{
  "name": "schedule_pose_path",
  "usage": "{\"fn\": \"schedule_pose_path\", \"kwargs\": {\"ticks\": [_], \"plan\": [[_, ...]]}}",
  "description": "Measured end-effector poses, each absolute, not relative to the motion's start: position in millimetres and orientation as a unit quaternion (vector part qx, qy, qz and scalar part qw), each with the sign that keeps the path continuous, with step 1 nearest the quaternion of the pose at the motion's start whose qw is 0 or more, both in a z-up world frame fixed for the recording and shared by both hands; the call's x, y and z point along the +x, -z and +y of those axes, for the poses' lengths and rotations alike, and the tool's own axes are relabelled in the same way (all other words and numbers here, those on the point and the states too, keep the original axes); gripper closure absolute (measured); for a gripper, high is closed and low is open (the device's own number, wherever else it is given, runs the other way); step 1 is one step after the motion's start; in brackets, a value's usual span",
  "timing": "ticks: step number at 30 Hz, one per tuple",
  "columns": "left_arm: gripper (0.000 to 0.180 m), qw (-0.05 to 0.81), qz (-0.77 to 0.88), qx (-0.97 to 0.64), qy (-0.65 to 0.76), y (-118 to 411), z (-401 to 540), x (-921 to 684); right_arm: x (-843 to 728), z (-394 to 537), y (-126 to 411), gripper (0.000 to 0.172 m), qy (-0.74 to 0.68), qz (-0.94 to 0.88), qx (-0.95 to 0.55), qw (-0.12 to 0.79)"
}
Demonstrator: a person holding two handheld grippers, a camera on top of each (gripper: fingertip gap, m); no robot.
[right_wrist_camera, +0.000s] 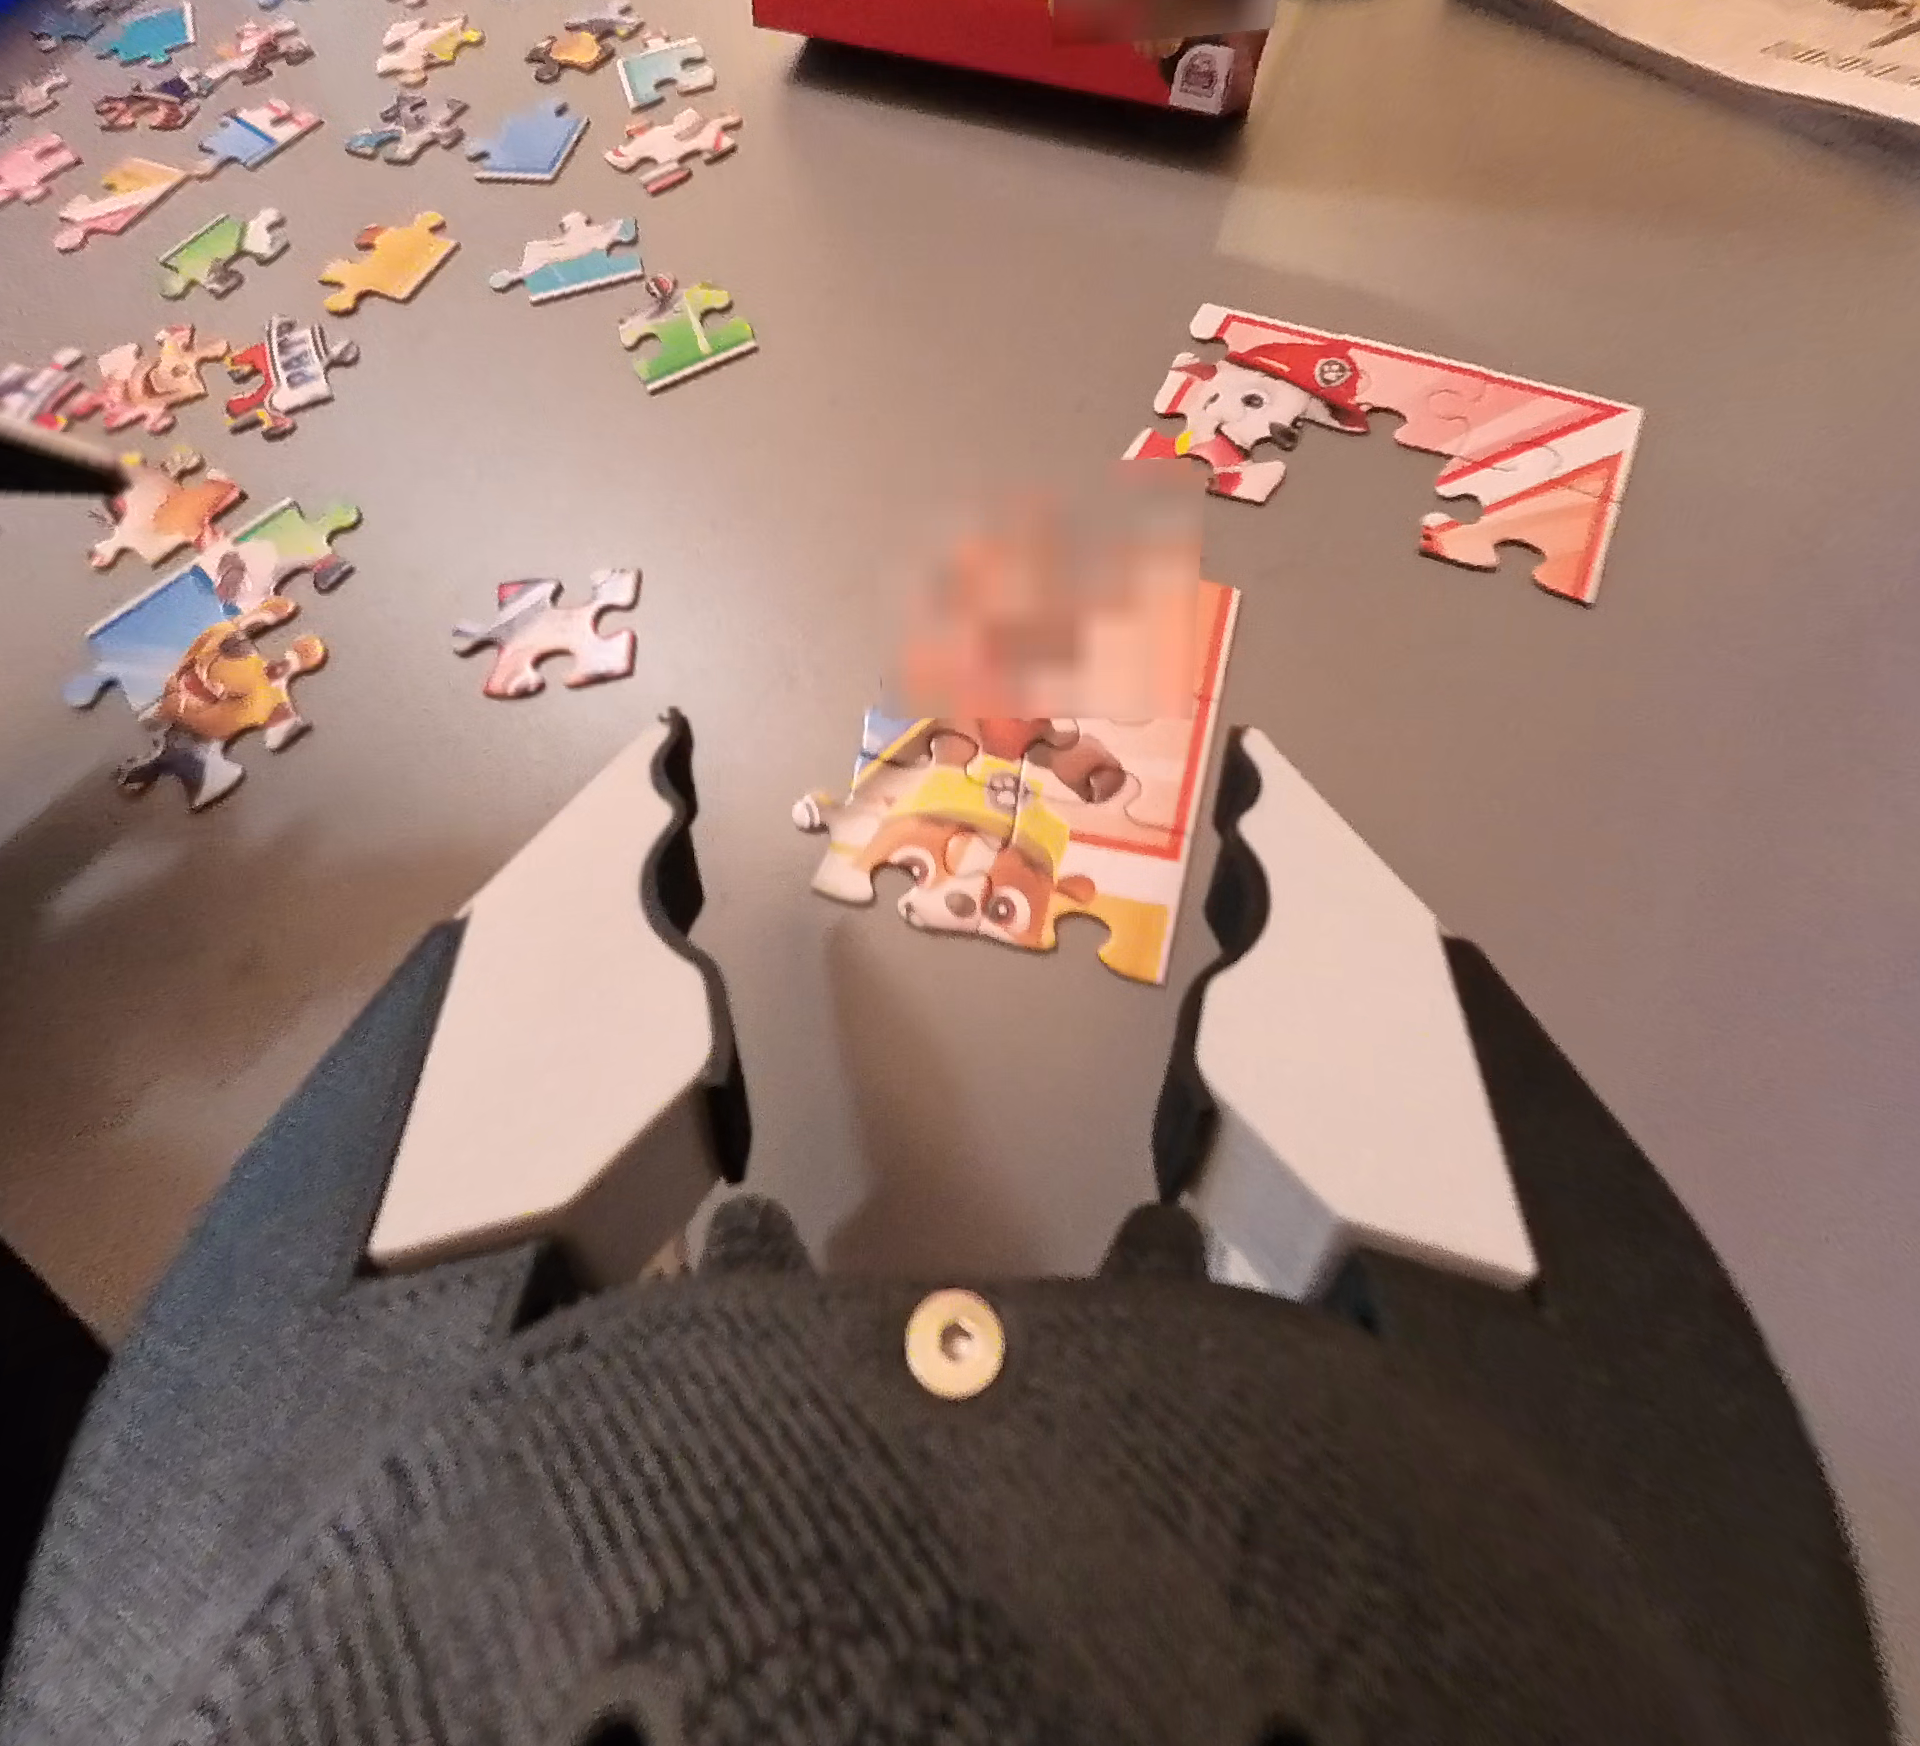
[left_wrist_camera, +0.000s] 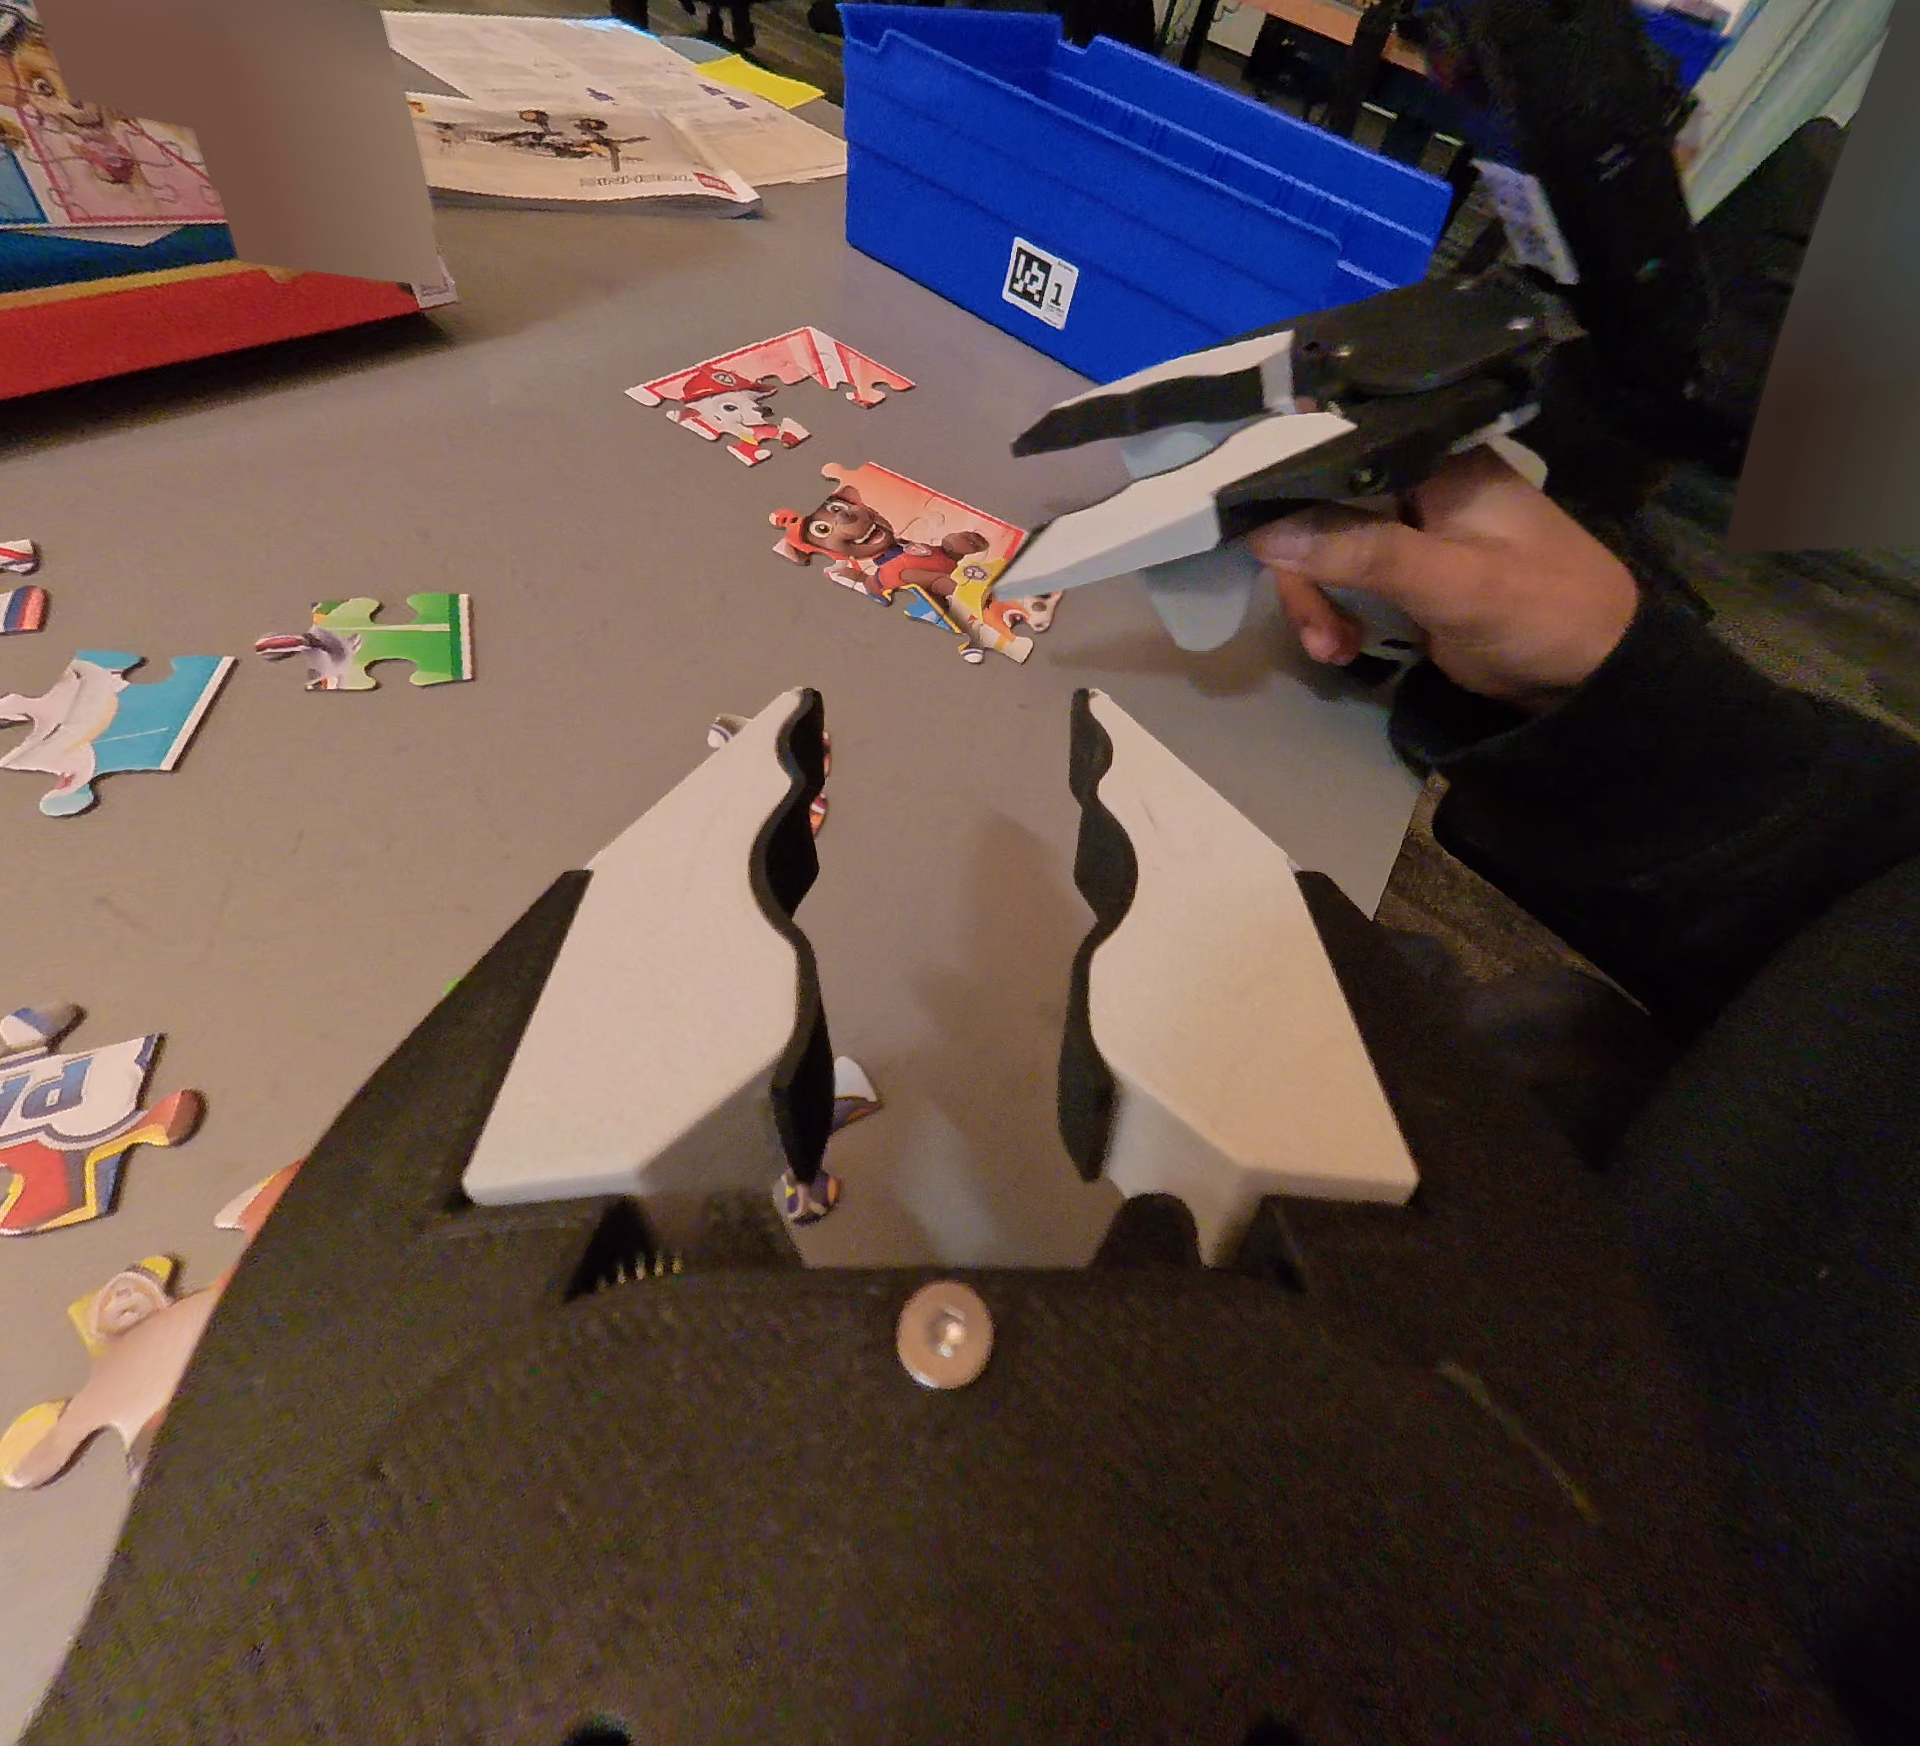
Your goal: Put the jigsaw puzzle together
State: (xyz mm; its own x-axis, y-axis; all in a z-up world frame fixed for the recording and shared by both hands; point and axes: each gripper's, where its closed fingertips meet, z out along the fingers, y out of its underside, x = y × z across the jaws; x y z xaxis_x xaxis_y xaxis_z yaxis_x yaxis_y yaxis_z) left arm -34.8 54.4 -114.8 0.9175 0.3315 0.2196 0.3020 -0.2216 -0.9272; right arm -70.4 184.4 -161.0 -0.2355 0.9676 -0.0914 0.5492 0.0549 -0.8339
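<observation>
Two grippers hang over a grey table [right_wrist_camera: 1455, 865]: the left gripper [left_wrist_camera: 945, 709], jaws moderately apart and holding nothing, hovers at lower centre of its view over bare tabletop, a loose piece [left_wrist_camera: 821, 782] peeking from behind its left finger. The right gripper [right_wrist_camera: 956, 740], jaws wide and empty, is the nearer to the joined orange section [right_wrist_camera: 1039, 823], which lies flat between and just beyond its fingertips, long axis running away up the frame. Farther, at upper right, lies the red-bordered corner section [right_wrist_camera: 1455, 439], well apart.
</observation>
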Motion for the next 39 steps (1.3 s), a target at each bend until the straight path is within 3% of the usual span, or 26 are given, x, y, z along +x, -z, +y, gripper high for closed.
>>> {"fn": "schedule_pose_path", "kwargs": {"ticks": [8,12,21,39], "plan": [[0.135,0.587,-0.208,-0.782,-0.02,113.8,50.8,-37.9,-95.4,186.0,192.5,0.065,-0.327,-0.705,-0.581,0.241],[0.135,0.589,-0.213,-0.779,-0.02,114.5,51.2,-40.3,-98.3,194.3,194.8,0.07,-0.306,-0.708,-0.583,0.258],[0.135,0.583,-0.209,-0.785,-0.023,117.6,53.0,-39.4,-88.2,247.4,191.8,0.105,-0.292,-0.66,-0.631,0.285],[0.135,0.586,-0.209,-0.783,-0.01,119.3,57.2,-36.2,-78.3,285.3,191.5,0.106,-0.27,-0.612,-0.677,0.307]]}}
